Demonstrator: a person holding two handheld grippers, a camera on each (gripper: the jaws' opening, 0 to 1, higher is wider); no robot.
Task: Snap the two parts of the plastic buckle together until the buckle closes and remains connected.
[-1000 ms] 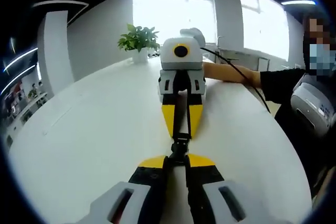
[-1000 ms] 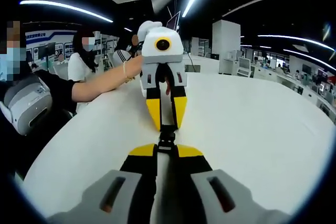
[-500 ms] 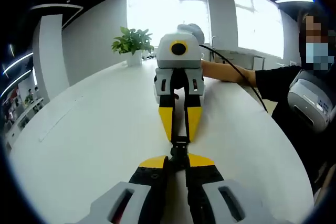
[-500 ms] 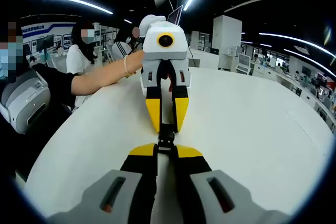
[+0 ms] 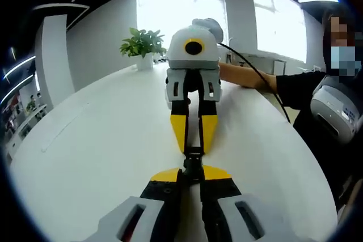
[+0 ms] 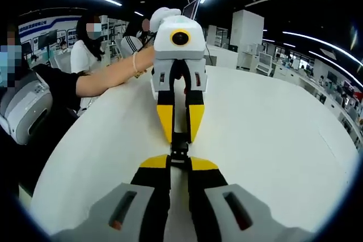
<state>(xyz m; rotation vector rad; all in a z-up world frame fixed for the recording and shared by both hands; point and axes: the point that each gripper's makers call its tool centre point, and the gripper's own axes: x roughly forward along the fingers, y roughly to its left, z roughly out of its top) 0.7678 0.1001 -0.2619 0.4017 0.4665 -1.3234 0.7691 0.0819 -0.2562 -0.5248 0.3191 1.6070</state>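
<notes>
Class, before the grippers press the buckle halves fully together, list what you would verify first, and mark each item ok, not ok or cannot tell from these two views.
1. Left gripper shut on its buckle half: ok.
2. Right gripper shut on the other buckle half: ok.
3. Grippers face each other tip to tip in one line: ok.
4. Buckle fully latched: cannot tell; the joint is small and dark between the yellow tips.
5. Buckle visible above the white table: ok.
6. Potted plant away from the working spot: ok.
</notes>
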